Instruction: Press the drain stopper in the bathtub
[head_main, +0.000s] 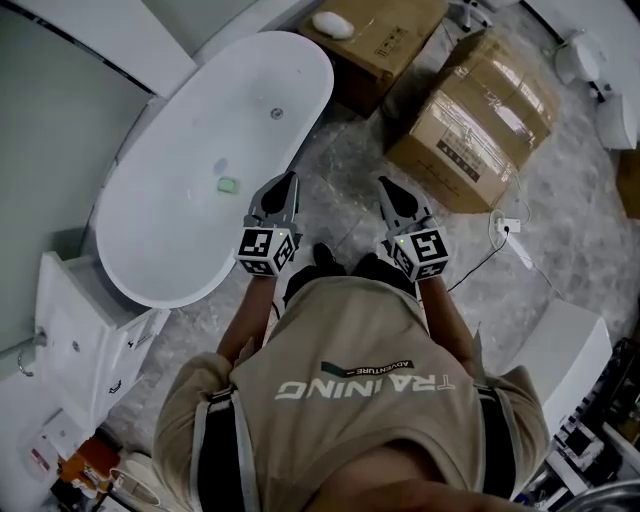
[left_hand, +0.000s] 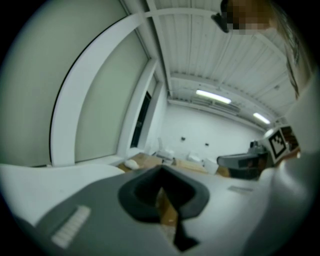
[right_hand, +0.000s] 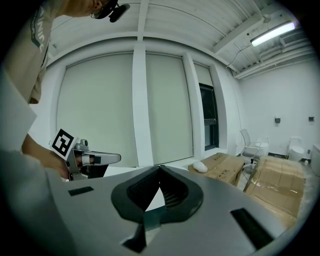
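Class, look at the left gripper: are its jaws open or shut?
Shut. In its own view, the left gripper has its jaws meeting at the tips, with nothing held between them.

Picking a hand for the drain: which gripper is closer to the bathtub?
Left. The left gripper hangs beside the bathtub's rim; the right gripper is over the floor, nearer the cardboard box.

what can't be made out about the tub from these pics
- Round fitting in the bathtub: too small in the head view to tell whether it is raised or pressed.
- Green object: too small to identify.
- Bathtub's inside: outside both gripper views, which aim across the room.
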